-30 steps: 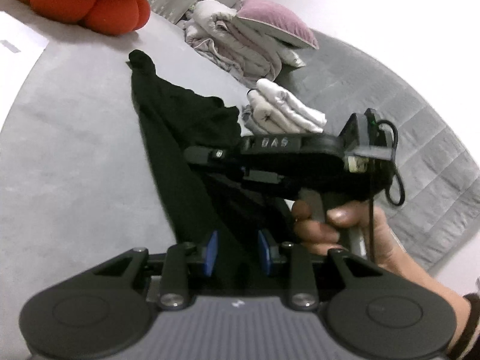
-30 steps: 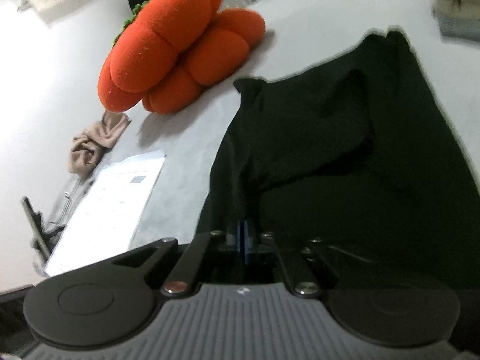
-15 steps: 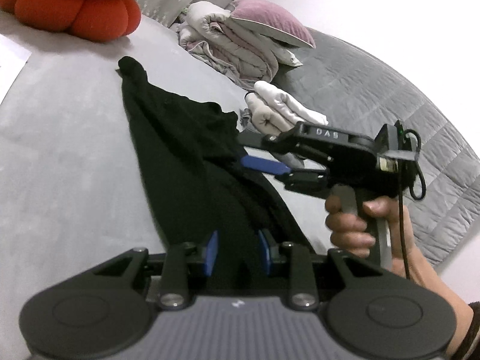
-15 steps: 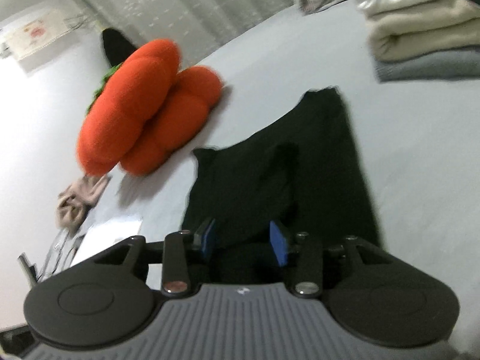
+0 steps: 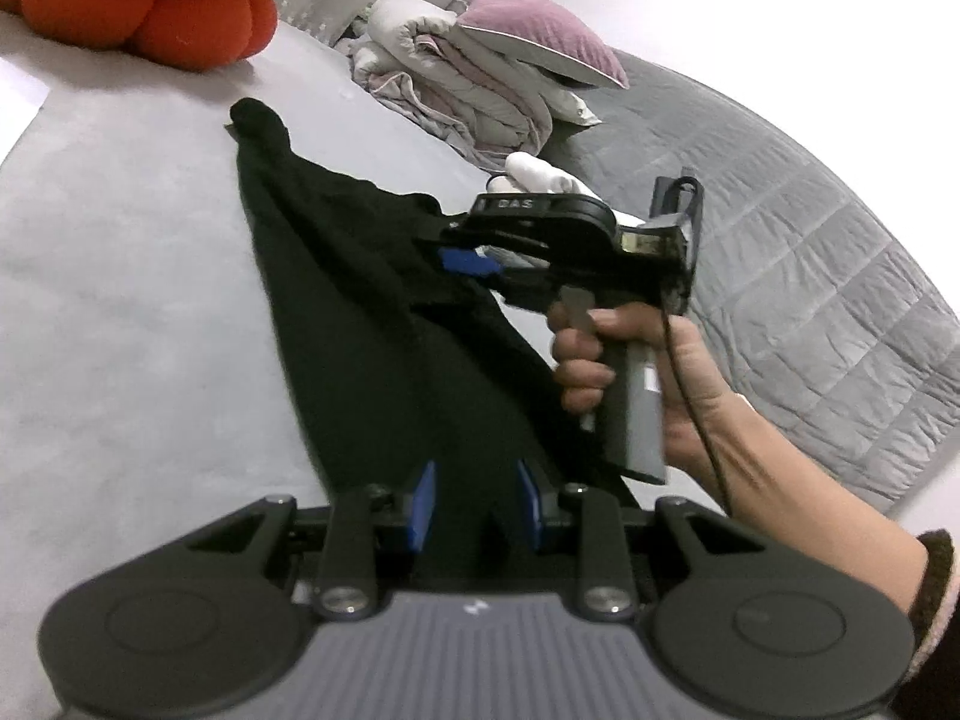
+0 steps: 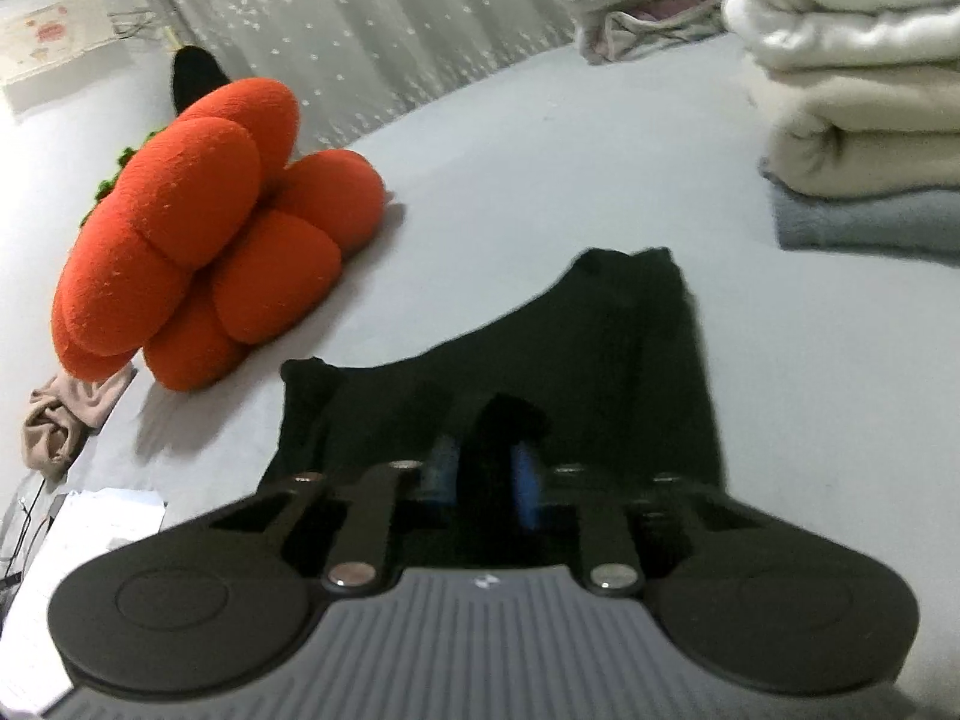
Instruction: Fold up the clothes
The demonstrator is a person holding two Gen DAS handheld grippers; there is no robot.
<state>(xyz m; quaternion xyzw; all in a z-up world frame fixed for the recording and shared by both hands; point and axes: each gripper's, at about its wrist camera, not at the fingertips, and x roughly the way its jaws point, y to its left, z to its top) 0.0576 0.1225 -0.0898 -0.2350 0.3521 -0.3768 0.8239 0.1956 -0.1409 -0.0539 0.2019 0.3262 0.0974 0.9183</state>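
Observation:
A black garment (image 5: 372, 300) lies stretched along the grey bed, narrow at its far end. My left gripper (image 5: 474, 510) holds the garment's near edge between its blue pads, with cloth in the gap. My right gripper (image 5: 474, 264) shows in the left wrist view, hand-held over the garment's right edge, blue pad showing. In the right wrist view the right gripper (image 6: 486, 474) has a bunch of the black garment (image 6: 540, 348) between its blue pads, which stand close together.
An orange knot cushion (image 6: 198, 234) lies at the far left of the bed (image 5: 120, 300). Folded white, cream and grey clothes (image 6: 864, 138) are stacked at the right. A rumpled duvet with a mauve pillow (image 5: 528, 42) lies behind. White papers (image 6: 78, 546) and a beige cloth (image 6: 66, 414) lie left.
My right gripper let go of the garment, opened, lifted, then came back down and closed its pads around a bunch of the cloth. The left gripper kept its hold.

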